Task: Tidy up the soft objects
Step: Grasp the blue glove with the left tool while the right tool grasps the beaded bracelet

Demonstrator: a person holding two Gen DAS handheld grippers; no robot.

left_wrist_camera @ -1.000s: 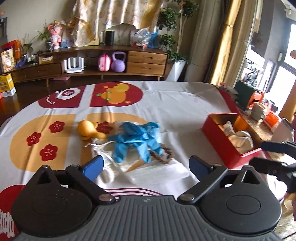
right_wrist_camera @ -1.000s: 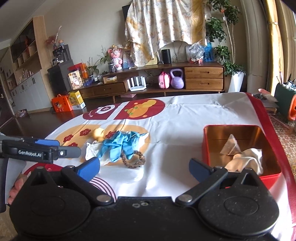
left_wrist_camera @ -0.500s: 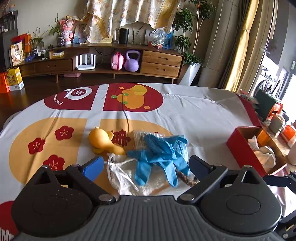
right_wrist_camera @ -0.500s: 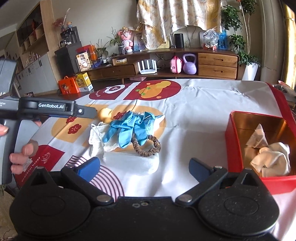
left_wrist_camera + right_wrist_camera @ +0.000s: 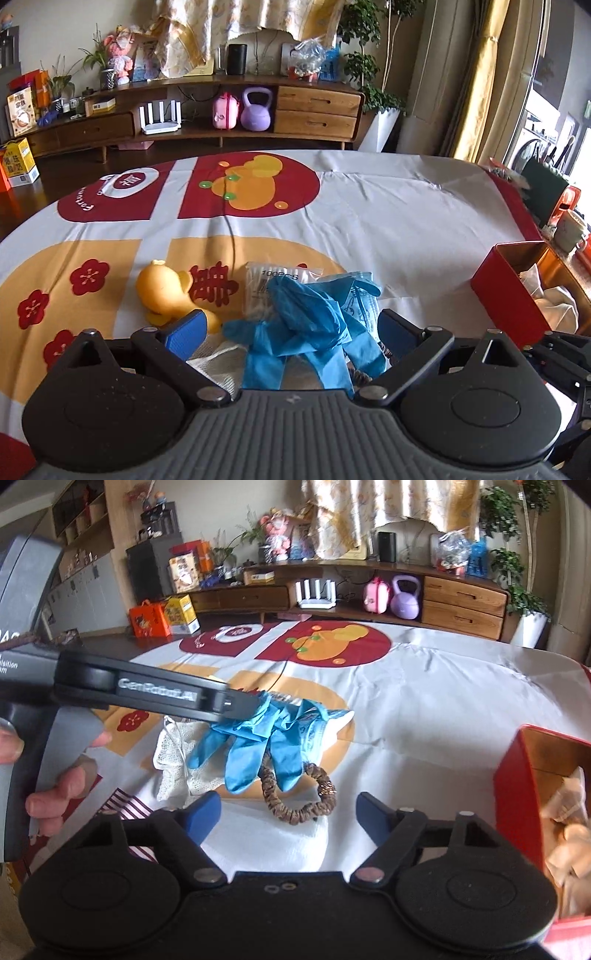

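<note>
A pile of soft things lies on the patterned tablecloth (image 5: 388,221): crumpled blue gloves (image 5: 306,321) on top of a white mesh cloth (image 5: 218,363), with a brown scrunchie (image 5: 327,794) at the near side. My left gripper (image 5: 291,332) is open and low over the pile, the gloves between its blue pads but not pinched. From the right wrist view one of its black fingers (image 5: 221,705) reaches the gloves (image 5: 258,746) from the left. My right gripper (image 5: 288,812) is open with its jaws closing, the scrunchie just ahead between the pads, untouched.
A yellow toy duck (image 5: 162,291) and a bag of cotton swabs (image 5: 264,284) lie behind the gloves. A red box (image 5: 517,794) holding pale cloths (image 5: 569,812) stands at the right. A person's hand (image 5: 55,794) holds the left gripper's handle. A white sheet (image 5: 266,834) lies under the scrunchie.
Both grippers have come forward and down toward the pile, which now looks larger in both views. The right gripper's pads stand closer together than before.
</note>
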